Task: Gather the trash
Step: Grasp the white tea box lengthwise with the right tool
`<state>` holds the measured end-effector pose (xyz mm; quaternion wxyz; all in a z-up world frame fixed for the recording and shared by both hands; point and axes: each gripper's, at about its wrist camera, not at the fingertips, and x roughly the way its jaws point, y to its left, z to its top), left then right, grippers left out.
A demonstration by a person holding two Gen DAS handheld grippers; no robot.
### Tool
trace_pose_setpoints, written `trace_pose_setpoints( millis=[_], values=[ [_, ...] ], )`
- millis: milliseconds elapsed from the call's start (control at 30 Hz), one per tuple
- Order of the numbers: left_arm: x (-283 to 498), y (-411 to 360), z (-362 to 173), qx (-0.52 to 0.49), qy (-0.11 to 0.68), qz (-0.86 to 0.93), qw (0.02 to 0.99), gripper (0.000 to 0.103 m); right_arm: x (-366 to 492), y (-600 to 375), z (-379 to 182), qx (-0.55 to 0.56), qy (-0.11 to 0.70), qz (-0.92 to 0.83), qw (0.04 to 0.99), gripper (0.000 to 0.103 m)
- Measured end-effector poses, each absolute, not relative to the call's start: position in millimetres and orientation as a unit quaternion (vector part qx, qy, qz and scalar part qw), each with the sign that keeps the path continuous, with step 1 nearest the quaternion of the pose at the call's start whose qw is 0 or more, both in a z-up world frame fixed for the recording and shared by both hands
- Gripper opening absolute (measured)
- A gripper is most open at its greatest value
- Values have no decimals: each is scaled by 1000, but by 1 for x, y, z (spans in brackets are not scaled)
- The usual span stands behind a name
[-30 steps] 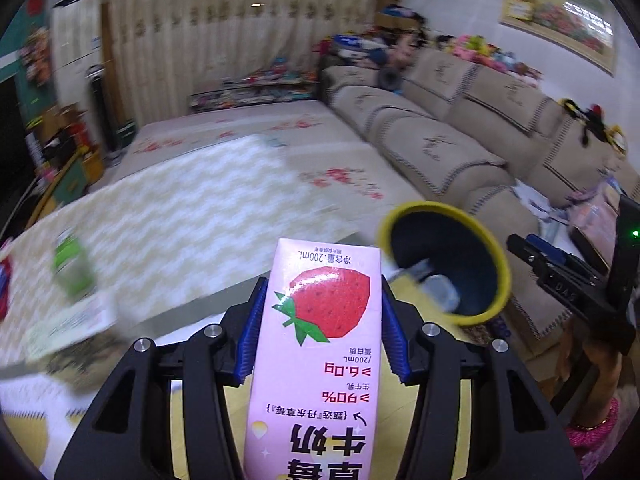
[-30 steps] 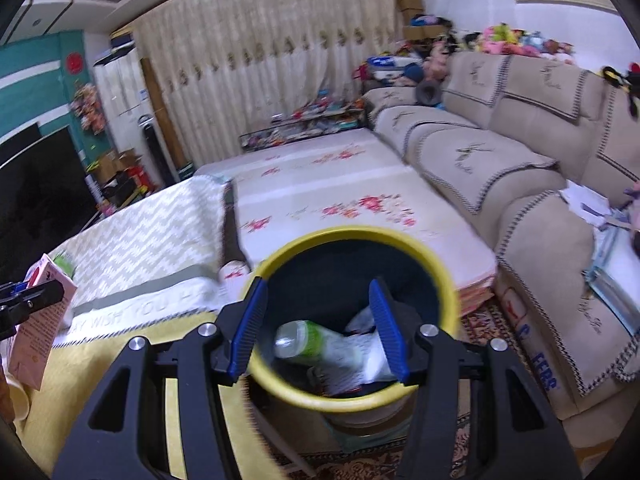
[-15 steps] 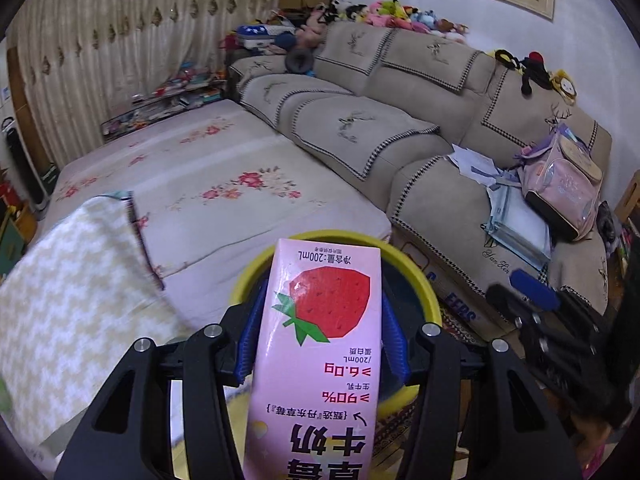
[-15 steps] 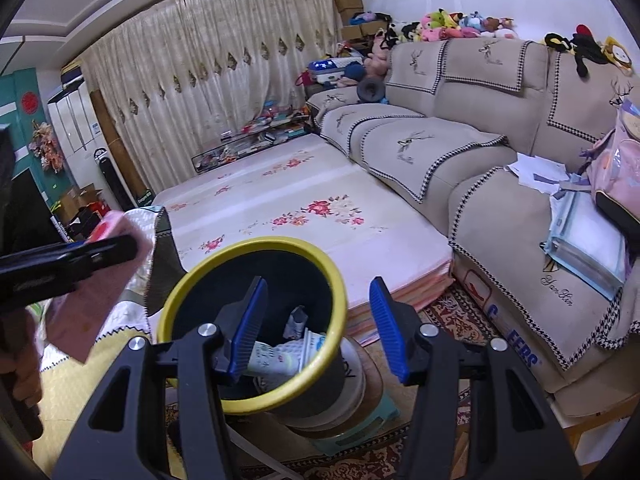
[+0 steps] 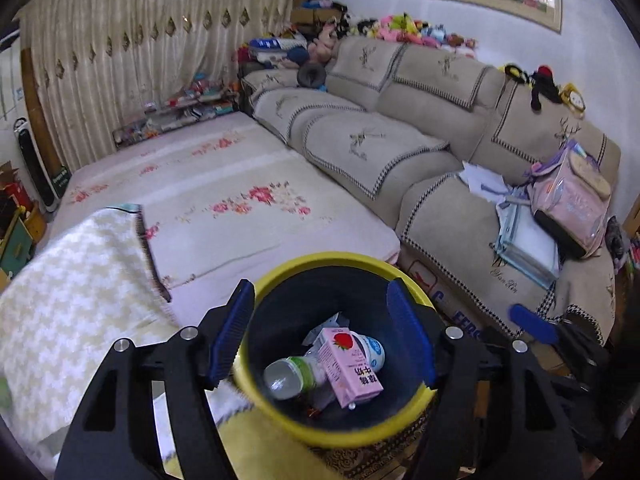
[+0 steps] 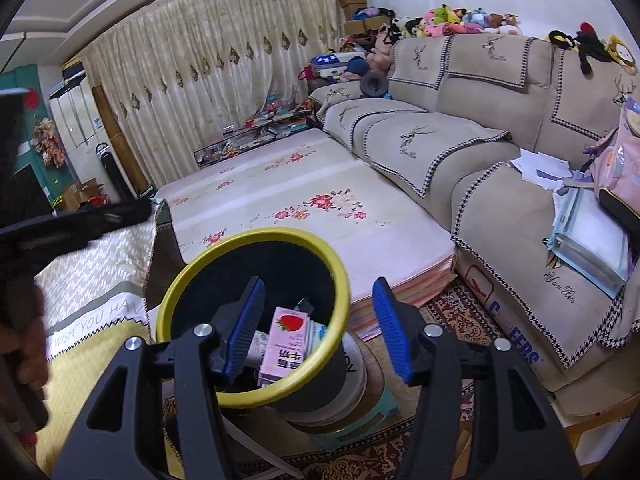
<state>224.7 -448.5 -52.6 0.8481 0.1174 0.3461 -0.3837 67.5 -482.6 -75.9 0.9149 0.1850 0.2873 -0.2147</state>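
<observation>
Our left tongs (image 5: 320, 328) had just been opening and stood wide and empty above the yellow-rimmed bin (image 5: 276, 412). The pink milk carton (image 5: 352, 368) lay inside on a bottle (image 5: 292, 372). Our right tongs (image 6: 318, 330) gaped empty too.

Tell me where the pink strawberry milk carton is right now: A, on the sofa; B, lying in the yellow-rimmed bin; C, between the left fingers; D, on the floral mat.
B: the carton lies inside the bin against a bottle, and the left gripper, whose fingers have just been opening, holds nothing.
</observation>
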Motion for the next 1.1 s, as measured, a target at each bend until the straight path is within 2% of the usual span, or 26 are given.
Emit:
trace_pose_setpoints(
  millis=[233,567,1100],
  values=[
    [183,-344,-29,94,333,-342,874,76,89,-450,-80,169,306,-173,921,54],
    [152,-169,-20,53,331,-215,918,77,133,-341,-77,118,333,-52,934,55],
    [112,11,-16,-16,297,-74,952,81,190,-181,-62,46,350,83,932,55]
  ],
)
